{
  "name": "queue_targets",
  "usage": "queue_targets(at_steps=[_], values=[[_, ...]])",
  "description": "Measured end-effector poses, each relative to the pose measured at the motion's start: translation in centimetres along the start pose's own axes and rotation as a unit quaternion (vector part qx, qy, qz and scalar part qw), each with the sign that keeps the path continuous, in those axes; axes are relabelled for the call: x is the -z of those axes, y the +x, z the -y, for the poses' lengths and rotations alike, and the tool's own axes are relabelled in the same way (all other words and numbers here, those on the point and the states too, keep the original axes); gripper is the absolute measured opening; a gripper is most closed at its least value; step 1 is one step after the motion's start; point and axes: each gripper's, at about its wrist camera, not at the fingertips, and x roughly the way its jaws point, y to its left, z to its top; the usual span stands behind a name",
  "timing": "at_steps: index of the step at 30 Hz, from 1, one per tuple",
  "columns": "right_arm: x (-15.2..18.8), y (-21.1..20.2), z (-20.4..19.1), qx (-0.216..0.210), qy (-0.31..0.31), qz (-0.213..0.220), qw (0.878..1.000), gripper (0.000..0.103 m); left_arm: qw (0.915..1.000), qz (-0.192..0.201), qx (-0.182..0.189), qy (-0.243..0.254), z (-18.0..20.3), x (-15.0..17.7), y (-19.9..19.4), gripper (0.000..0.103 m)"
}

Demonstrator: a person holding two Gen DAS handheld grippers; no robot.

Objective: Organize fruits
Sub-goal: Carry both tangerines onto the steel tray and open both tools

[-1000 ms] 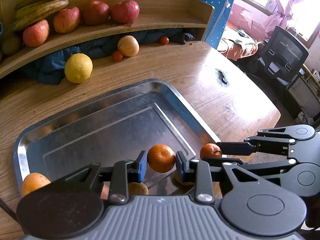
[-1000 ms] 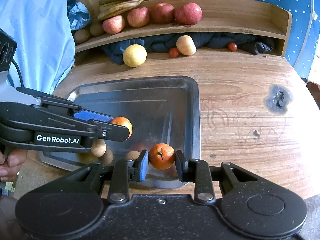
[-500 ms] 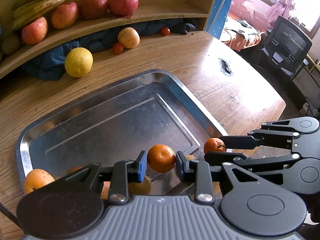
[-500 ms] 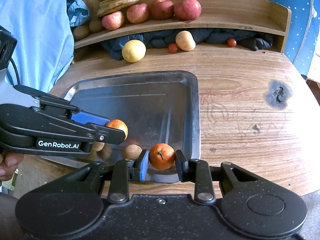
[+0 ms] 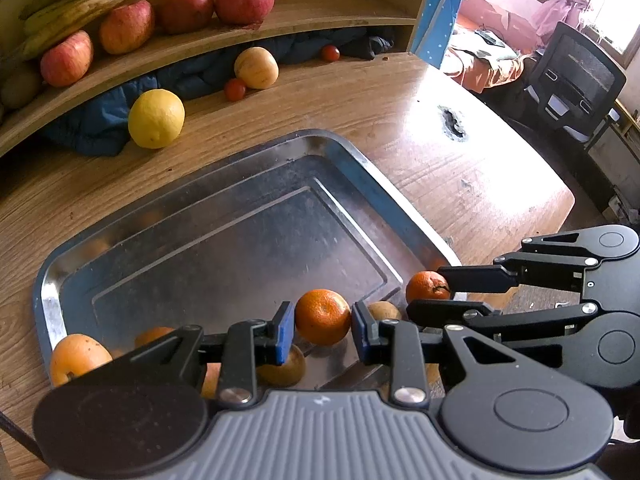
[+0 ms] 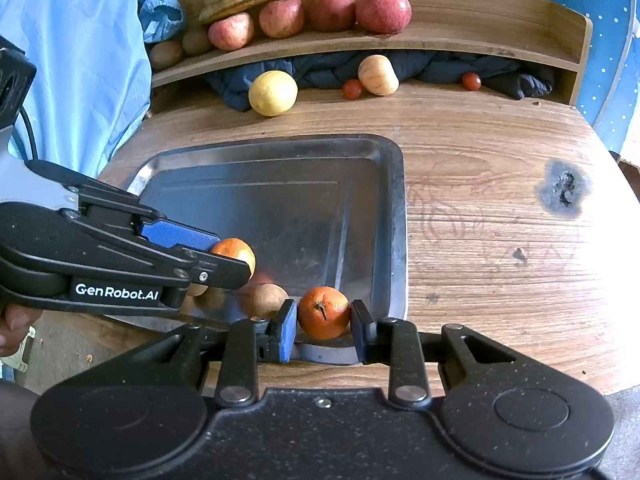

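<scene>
My left gripper [image 5: 322, 322] is shut on an orange mandarin [image 5: 322, 316] and holds it over the near end of the metal tray [image 5: 224, 240]. My right gripper [image 6: 323, 319] is shut on a second mandarin [image 6: 323, 312] above the tray's near right corner [image 6: 396, 240]. Each gripper shows in the other's view: the right one [image 5: 432, 288] with its mandarin [image 5: 426, 286], the left one [image 6: 236, 256] with its mandarin [image 6: 236, 250]. An orange [image 5: 76, 358] and small brown fruits [image 5: 280, 368] lie in the tray's near end.
A yellow lemon [image 5: 156, 118], a pale round fruit [image 5: 256, 67] and two small tomatoes [image 5: 235, 89] lie on the wooden table by a dark blue cloth [image 5: 100, 120]. A curved shelf [image 5: 224, 36] holds apples [image 5: 244, 0] and bananas [image 5: 76, 0]. A dark burn mark [image 6: 564, 190] is at right.
Both grippers, each still holding its mandarin, have drawn back a little toward the near end of the tray. The fruits in the tray's near end show more.
</scene>
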Motion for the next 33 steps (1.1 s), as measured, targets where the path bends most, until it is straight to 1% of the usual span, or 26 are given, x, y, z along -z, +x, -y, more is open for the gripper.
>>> queue_targets(at_steps=[13,15,19,27,29,30,31,32,33], values=[[0.2,-0.2,-0.2,0.002,-0.004,0.001,1.000,0.032,1.0000,0.005,-0.004,-0.005,0.0,0.4,-0.6,0.034],[0.3,-0.2,-0.2,0.002,-0.004,0.001,1.000,0.032,0.9999,0.008,-0.004,-0.007,0.0,0.5,-0.8,0.037],[0.4,-0.6,-0.2,0.006,-0.003,0.008,1.000,0.034,0.9997,0.020,-0.007,-0.013,-0.2,0.7,-1.6,0.045],[0.4,-2.1,-0.7,0.011,-0.005,0.027,1.000,0.047,0.9985,0.043,-0.020,-0.026,-0.8,1.4,-3.7,0.061],[0.4,-2.5,-0.8,0.011,-0.007,0.030,0.999,0.049,0.9980,0.049,-0.024,-0.032,-1.0,1.6,-4.4,0.072],[0.4,-2.6,-0.9,0.010,-0.008,0.031,0.999,0.053,0.9977,0.052,-0.027,-0.036,-1.3,1.8,-4.7,0.075],[0.5,-2.8,-1.0,0.009,-0.008,0.032,0.999,0.055,0.9973,0.055,-0.028,-0.041,-1.5,1.9,-5.1,0.080],[0.5,-2.9,-1.1,0.008,-0.007,0.032,0.999,0.059,0.9968,0.058,-0.029,-0.047,-1.8,2.2,-5.5,0.084],[0.5,-3.0,-1.2,0.006,-0.008,0.032,0.999,0.063,0.9964,0.060,-0.031,-0.052,-2.1,2.4,-5.9,0.086]])
